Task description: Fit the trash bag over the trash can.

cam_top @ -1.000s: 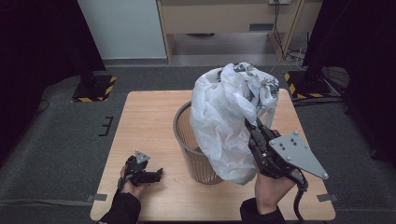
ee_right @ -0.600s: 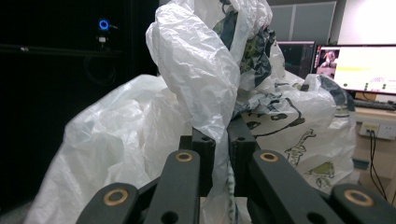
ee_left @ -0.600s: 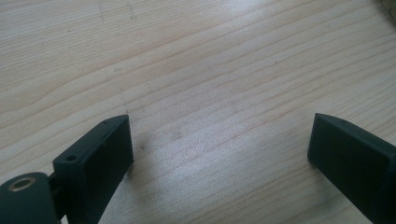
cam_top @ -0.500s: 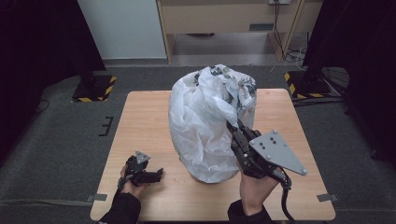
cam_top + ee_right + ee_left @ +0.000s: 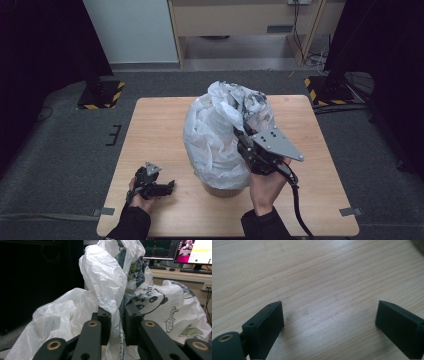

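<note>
1. Since a second ago the plastic bag (image 5: 220, 140) has swung from 3 o'clock to centre and now drapes over the basket (image 5: 225, 190).
2. Right gripper (image 5: 117, 322): jaws narrow, just been opening, bag film between them.
3. Left gripper (image 5: 150, 182) rests at 7 o'clock on the table (image 5: 150, 125), jaws wide, empty.
4. Bag covers the basket; lining it probably remains.
5. Count: one bag, one basket, two grippers.

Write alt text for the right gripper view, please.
A fold of crumpled white plastic bag runs between the two black fingers of the right gripper, which have just been opening. The bag carries printed cartoon figures; computer monitors glow behind.
</note>
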`<state>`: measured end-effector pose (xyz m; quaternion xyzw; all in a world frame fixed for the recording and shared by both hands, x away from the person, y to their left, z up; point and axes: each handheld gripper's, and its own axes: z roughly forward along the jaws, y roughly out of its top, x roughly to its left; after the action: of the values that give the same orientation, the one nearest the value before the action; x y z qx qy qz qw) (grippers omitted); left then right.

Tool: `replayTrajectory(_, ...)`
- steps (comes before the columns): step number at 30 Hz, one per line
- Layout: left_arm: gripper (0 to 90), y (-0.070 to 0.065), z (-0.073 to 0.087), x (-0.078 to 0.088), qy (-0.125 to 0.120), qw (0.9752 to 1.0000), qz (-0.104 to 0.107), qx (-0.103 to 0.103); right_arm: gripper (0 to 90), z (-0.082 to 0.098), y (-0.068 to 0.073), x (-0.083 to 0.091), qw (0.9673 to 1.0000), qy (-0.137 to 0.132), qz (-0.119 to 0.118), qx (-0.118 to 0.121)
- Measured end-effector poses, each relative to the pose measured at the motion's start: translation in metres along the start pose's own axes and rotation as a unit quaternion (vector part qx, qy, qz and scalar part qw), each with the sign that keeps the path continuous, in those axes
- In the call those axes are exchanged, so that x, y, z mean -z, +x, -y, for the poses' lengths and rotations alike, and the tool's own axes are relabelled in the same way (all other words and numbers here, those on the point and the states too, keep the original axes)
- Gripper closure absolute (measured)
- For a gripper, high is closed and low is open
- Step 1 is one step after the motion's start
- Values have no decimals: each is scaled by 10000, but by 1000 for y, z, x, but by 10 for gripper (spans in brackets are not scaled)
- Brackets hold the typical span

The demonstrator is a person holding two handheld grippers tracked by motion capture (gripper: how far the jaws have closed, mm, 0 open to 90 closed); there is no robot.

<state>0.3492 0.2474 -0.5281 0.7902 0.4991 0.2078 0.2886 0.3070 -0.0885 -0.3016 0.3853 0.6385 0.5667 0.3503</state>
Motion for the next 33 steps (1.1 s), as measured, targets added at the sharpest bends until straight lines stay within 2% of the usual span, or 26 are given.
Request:
replayTrajectory(3,83,-1,0,1,9,10000,0,-34,611,1,0,-3,10000,-13,-88,46)
replayTrajectory(7,90,0,-2,3,-102,9999,18,-6,393,2,-3,6,9992,-378,-136,30)
replayTrajectory(10,96,0,-3,6,-214,9998,20,51,302,-1,-7,14,9983,-571,-128,4)
replayTrajectory(17,103,2,-5,12,-422,9990,4,136,259,-9,-22,31,9966,-822,-69,-57)
replayTrajectory(19,105,2,-6,14,-483,9987,4,159,259,-11,-29,34,9965,-835,0,-19)
replayTrajectory(22,107,3,-8,18,-634,9977,7,243,255,-13,-42,38,9961,-869,137,-83)
replayTrajectory(27,116,3,-10,23,-827,9960,-14,327,244,-16,-63,42,9956,-849,379,-92)
replayTrajectory(33,123,2,-14,30,-1075,9935,23,378,237,-14,-80,44,9954,-753,588,-35)
